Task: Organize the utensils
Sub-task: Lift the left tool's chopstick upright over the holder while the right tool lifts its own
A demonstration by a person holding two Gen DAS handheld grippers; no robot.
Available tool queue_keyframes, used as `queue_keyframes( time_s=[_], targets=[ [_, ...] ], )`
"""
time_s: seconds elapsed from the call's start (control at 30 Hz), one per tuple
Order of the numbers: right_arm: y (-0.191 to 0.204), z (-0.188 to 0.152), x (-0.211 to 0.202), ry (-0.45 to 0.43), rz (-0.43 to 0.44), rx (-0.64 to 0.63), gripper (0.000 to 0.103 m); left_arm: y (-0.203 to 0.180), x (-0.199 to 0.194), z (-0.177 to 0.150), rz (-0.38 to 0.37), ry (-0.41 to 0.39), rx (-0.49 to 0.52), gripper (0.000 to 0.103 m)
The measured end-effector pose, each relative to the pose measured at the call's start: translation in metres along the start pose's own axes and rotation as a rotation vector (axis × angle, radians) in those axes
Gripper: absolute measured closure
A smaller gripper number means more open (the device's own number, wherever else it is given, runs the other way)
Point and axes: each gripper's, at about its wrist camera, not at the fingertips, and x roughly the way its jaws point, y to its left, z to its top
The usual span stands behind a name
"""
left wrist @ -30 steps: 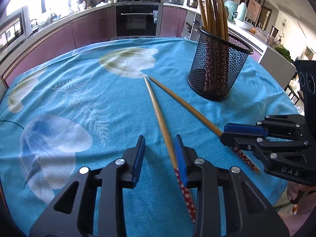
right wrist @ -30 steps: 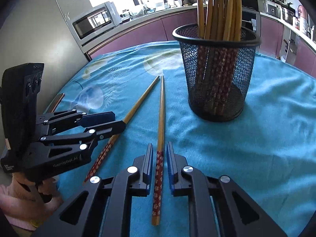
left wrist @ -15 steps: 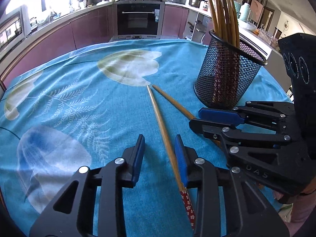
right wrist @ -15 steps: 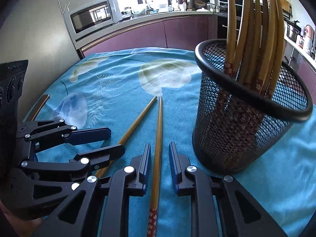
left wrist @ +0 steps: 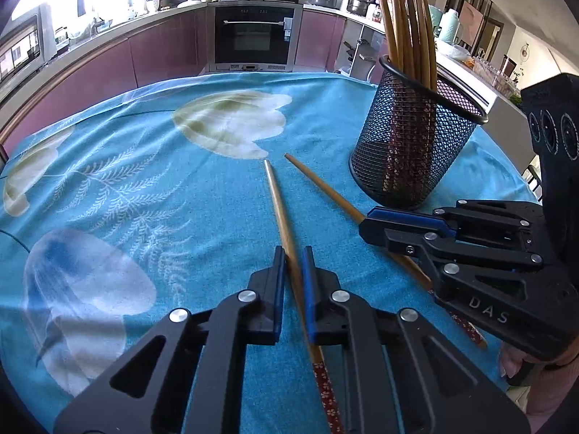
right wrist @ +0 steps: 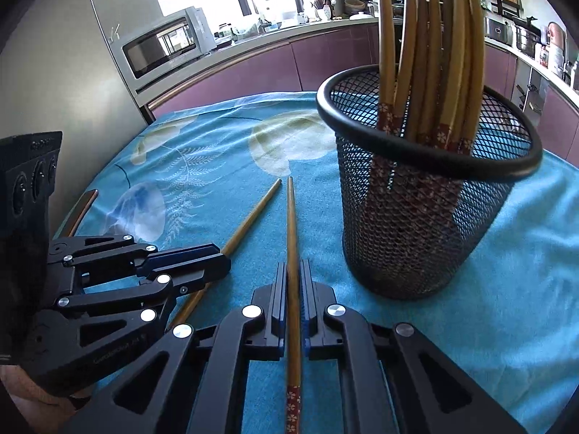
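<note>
Two wooden chopsticks with red flowered ends lie on the blue cloth. The left one (left wrist: pixel 277 202) runs between the blue pads of my left gripper (left wrist: pixel 292 253), whose jaws are closing and press on its shaft. The right chopstick (right wrist: pixel 290 224) passes through my right gripper (right wrist: pixel 294 267), whose jaws are also closing tight on it. Each view shows the other tool from the side: the right gripper (left wrist: pixel 366 222) on its chopstick (left wrist: pixel 325 190), and the left gripper (right wrist: pixel 222 258) on its own (right wrist: pixel 249 220). A black mesh cup (right wrist: pixel 416 224) with several chopsticks stands just right of them.
The table wears a blue cloth (left wrist: pixel 144 181) printed with pale flowers and ferns. The mesh cup (left wrist: pixel 409 152) is at the right in the left wrist view. Purple kitchen cabinets, an oven (left wrist: pixel 255 36) and a microwave (right wrist: pixel 163 47) lie beyond the table's far edge.
Both grippers slid forward along their chopsticks from the red ends onto the wooden shafts. The left jaws, wide apart before, have closed on the chopstick; the right jaws have tightened too.
</note>
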Motion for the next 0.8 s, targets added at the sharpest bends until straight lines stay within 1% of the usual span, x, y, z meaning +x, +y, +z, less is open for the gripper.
queue_keyframes(
  time_s=[0.1, 0.73, 0.8],
  targets=[
    [0.0, -0.003, -0.007, -0.011, 0.025, -0.002, 0.097, 0.0, -0.002, -0.002, -0.002, -0.001, -0.003, 0.094],
    [0.003, -0.014, -0.042, -0.073, 0.098, -0.006, 0.097, -0.004, -0.029, -0.009, -0.027, -0.039, 0.0, 0.095],
    [0.003, -0.015, -0.044, -0.075, 0.107, -0.002, 0.097, -0.005, -0.031, -0.009, -0.032, -0.04, 0.0, 0.098]
  ],
)
